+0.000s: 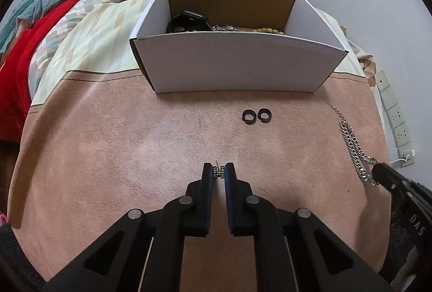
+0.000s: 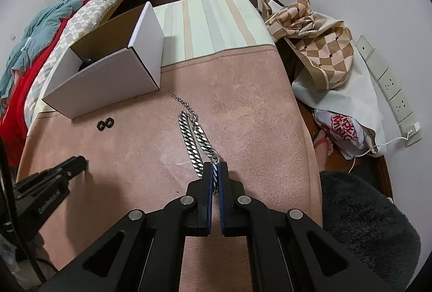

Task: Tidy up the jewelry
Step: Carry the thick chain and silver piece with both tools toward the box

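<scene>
My left gripper (image 1: 219, 171) is shut on a small studded earring (image 1: 219, 172) just above the pink table cover. My right gripper (image 2: 215, 169) is shut on the near end of a silver chain (image 2: 194, 136); the rest of the chain lies on the cover and also shows in the left wrist view (image 1: 352, 142). Two black rings (image 1: 257, 115) lie side by side in front of the white cardboard box (image 1: 237, 62), also visible in the right wrist view (image 2: 105, 124). The box holds a black item (image 1: 189, 20), sparkly pieces and beads.
The box stands at the back of the pink cover (image 1: 135, 143). A bed with red and teal bedding (image 1: 40, 22) is to the left. Bags and checked cloth (image 2: 318, 49) and a power strip (image 2: 388, 92) lie on the right, and a dark fuzzy seat (image 2: 364, 224) is near right.
</scene>
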Available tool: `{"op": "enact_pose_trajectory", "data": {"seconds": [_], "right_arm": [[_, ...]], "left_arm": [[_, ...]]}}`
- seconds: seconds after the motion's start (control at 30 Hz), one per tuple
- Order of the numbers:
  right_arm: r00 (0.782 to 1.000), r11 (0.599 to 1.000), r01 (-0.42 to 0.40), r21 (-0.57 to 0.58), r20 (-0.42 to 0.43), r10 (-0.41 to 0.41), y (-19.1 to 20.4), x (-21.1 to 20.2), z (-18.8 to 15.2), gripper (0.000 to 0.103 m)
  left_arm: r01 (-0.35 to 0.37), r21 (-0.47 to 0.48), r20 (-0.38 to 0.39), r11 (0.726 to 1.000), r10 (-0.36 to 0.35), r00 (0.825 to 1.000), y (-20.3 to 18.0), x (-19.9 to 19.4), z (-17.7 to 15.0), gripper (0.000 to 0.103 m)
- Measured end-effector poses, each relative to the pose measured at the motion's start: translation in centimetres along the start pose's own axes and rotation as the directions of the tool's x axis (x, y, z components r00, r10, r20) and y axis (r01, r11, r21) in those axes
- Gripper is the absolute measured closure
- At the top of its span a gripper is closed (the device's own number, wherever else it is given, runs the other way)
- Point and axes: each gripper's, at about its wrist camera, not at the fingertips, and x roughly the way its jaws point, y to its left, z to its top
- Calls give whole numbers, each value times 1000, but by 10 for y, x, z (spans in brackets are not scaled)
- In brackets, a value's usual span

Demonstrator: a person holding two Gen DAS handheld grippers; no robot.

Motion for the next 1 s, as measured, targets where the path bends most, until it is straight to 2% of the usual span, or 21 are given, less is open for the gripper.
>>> {"op": "enact_pose_trajectory", "data": {"seconds": [0.23,0.43,0.6,0.83,1.0], "right_arm": [[998,999,-45,-1,44,45,6,-24,10,99],[991,995,-97,-21,87,99,19,-51,26,99],[981,990,-138,-40,128,142,32,-74,45,99],[954,977,-189,-98,217,206,61,-111,88,99],[940,967,-198,-161,248,234,85,-123,131,99]], "left_arm": [[21,21,37,1000,-21,999,4,-18,4,97],[17,53,110,998,-23,994,0,-50,17,97],[20,59,183,998,-30,983,2,-81,38,97],[65,30,247,997,-70,966,17,-112,78,97],[61,15,281,998,-63,958,32,-120,113,97]]}}
